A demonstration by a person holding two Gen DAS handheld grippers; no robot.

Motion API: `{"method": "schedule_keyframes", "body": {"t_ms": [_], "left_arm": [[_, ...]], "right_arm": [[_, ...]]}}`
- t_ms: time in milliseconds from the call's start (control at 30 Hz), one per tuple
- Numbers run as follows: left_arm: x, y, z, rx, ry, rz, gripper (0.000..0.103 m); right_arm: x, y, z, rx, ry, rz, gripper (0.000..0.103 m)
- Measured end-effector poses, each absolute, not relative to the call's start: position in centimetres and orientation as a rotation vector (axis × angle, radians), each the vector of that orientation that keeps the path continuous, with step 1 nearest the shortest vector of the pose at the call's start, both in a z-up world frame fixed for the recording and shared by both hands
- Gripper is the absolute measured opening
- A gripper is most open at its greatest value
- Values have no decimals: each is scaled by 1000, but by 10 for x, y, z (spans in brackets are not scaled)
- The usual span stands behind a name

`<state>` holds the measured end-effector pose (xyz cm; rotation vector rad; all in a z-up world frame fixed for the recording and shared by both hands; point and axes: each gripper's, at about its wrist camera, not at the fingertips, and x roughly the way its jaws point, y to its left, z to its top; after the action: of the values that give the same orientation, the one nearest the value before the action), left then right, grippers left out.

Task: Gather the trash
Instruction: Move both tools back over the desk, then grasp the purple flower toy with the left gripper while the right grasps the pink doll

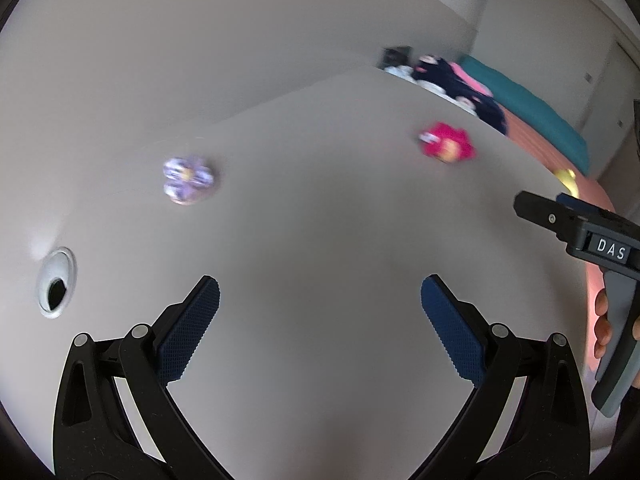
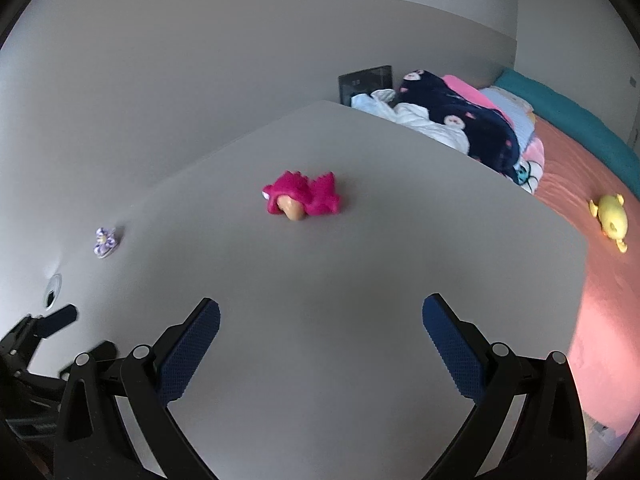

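- Left gripper (image 1: 320, 304): jaws spread wide, nothing between the 2 blue pads (image 1: 188, 330), hovering over the bare grey table (image 1: 320, 220).
- Right gripper (image 2: 320, 320): likewise spread and empty, above the same table, with the left gripper's fingers visible at its lower left edge.
- Purple wrapper (image 1: 188, 180): lying on the table ahead and left of the left gripper, well apart from it; blurred there, small but sharper in the right wrist view.
- Pink crumpled item (image 2: 302, 198): on the table further right, with a tan piece poking out in front; only a smeared pink patch in the left wrist view.
- Round grommet hole (image 1: 56, 282) in the tabletop: clear in the left wrist view, tiny in the other.
- Left wrist view only: fingers of a hand (image 1: 602, 328) around the right gripper's grey handle, body marked "DAS".
- Right wrist view only: yellow toy (image 2: 610, 220) on the pink bedsheet (image 2: 580, 176), pile of clothes (image 2: 460, 124) beyond the table's far edge, partly hidden by that edge.
- Dark flat object (image 2: 364, 80) behind the pile: too unclear to identify.
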<state>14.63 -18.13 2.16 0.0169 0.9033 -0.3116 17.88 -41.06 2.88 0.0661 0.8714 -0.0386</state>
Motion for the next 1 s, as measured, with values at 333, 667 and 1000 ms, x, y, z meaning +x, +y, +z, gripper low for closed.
{"method": "schedule_keyframes", "body": {"t_ms": [333, 667, 1000], "left_arm": [[191, -121, 8, -41, 927, -209, 98], [219, -118, 2, -42, 928, -176, 98], [252, -124, 0, -11, 907, -139, 78]], "right_arm": [[253, -390, 9, 12, 884, -62, 100], [290, -388, -9, -13, 913, -90, 70], [292, -386, -9, 26, 869, -68, 70]]}}
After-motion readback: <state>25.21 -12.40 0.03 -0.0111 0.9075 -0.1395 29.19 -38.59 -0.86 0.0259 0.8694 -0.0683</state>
